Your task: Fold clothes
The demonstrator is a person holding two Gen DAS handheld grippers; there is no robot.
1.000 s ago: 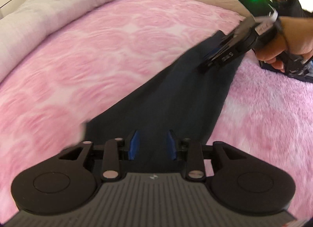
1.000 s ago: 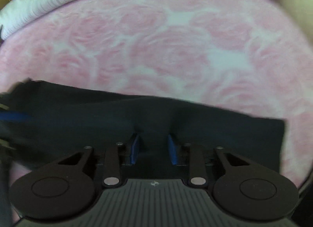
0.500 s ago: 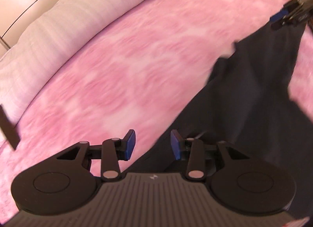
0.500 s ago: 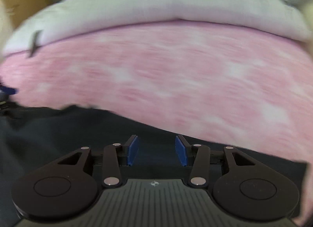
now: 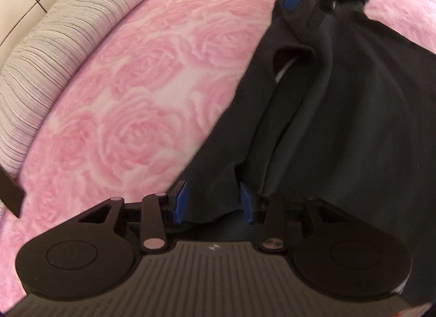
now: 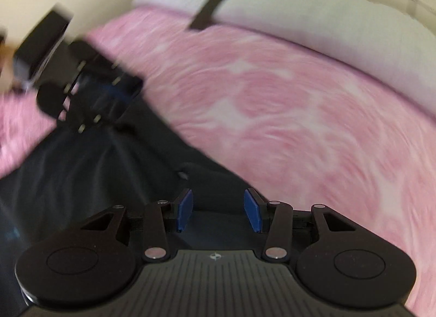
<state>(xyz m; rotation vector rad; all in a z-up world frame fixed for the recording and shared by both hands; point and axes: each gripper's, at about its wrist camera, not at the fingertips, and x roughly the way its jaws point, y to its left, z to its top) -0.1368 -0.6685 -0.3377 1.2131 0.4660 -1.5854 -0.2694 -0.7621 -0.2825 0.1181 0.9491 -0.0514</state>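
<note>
On the pink rose blanket (image 5: pixel 141 93) the dark garment (image 5: pixel 354 131) lies spread from 6 o'clock up toward 1 o'clock in my left wrist view, doubled over itself with a long raised fold running up its middle. A second ago I had it stretched in a narrow strip between the two tongs, both pinched on its edge; half a second ago both had spread. Now the left gripper (image 5: pixel 212 202) stands with its blue pads apart, a bunch of cloth lying loosely between them, not squeezed so far as I can see. The right gripper (image 6: pixel 218 213) is likewise spread wide over the cloth's edge at 6 o'clock in its own view, which is smeared by motion, so I am swinging it as I write. In the left view the right gripper shows at 1 o'clock, one blue pad against the garment's far end.

I judge that a fold has just been laid down and released. The raised ridge suggests the layers are not lying flat and may need smoothing. The striped pillow (image 5: pixel 54 33) stays along 10 o'clock, well apart.
</note>
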